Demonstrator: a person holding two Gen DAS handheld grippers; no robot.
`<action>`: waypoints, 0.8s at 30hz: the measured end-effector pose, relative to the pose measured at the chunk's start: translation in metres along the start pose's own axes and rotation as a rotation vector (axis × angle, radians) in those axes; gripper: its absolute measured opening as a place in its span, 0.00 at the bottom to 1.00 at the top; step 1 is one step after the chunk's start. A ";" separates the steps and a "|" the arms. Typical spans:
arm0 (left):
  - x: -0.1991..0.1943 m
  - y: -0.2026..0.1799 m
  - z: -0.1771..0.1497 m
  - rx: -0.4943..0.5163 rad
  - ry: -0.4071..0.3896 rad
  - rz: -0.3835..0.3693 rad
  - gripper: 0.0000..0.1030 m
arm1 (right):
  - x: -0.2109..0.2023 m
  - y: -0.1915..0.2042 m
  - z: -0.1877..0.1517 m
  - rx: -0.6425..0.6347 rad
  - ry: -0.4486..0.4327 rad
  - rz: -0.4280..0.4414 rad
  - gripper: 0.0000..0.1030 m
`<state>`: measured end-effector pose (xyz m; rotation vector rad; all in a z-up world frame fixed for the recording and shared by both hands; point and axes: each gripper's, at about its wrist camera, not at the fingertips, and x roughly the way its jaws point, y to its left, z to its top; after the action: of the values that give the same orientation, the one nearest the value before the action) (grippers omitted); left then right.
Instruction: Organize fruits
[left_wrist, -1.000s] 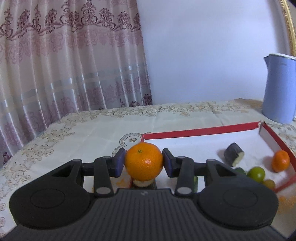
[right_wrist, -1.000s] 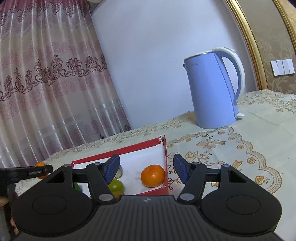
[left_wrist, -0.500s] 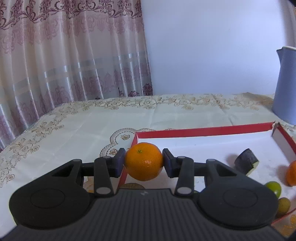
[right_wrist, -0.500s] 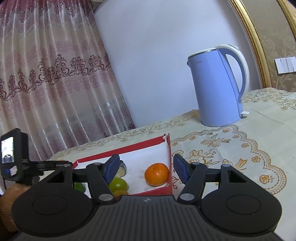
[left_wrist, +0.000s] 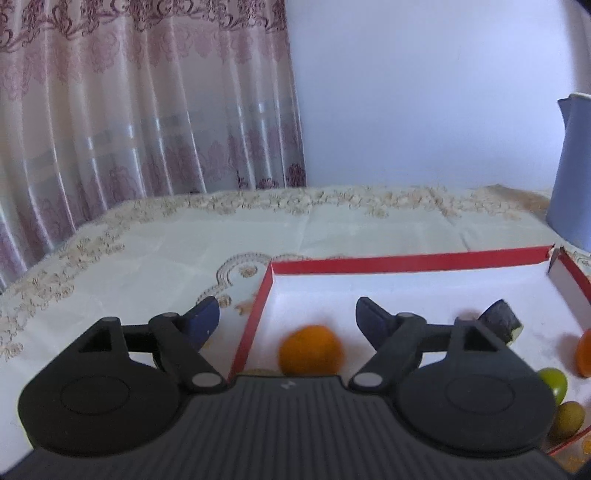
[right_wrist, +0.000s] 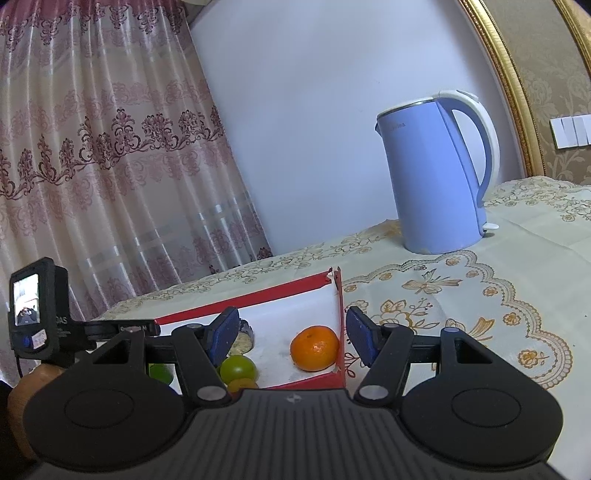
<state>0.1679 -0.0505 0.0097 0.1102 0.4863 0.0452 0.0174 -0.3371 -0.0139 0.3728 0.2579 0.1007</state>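
My left gripper (left_wrist: 288, 315) hangs over the left end of the red-rimmed white tray (left_wrist: 406, 260), and its jaws are opening. A blurred orange (left_wrist: 310, 354) drops free below and between them, touching neither pad. Another orange (right_wrist: 314, 347) lies in the tray's right corner, with a green fruit (right_wrist: 238, 367), a yellowish fruit (left_wrist: 567, 417) and a dark cut piece (left_wrist: 502, 319) nearby. My right gripper (right_wrist: 293, 332) stands open near the tray's right wall, with nothing between its pads.
A light blue kettle (right_wrist: 436, 177) stands on the patterned tablecloth (right_wrist: 480, 295) behind the tray's right end. A curtain (left_wrist: 129, 110) hangs along the table's far left side. In the right wrist view, the left gripper's camera body (right_wrist: 33, 302) and a hand (right_wrist: 26, 391) show at the left.
My left gripper carried the orange over the tray's left end, then its jaws spread and let it go; the orange now falls into the tray. The right gripper stayed still.
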 end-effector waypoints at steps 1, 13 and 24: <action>-0.001 -0.001 0.000 0.006 -0.003 0.001 0.77 | 0.000 0.000 0.000 -0.001 0.000 -0.001 0.61; -0.051 0.018 -0.009 -0.001 -0.105 -0.092 1.00 | 0.001 -0.003 -0.001 -0.012 -0.010 -0.038 0.62; -0.118 0.100 -0.030 -0.351 -0.099 -0.507 1.00 | -0.004 -0.004 -0.001 -0.015 -0.042 -0.062 0.62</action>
<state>0.0481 0.0434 0.0494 -0.3545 0.3894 -0.3694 0.0135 -0.3414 -0.0151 0.3517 0.2265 0.0341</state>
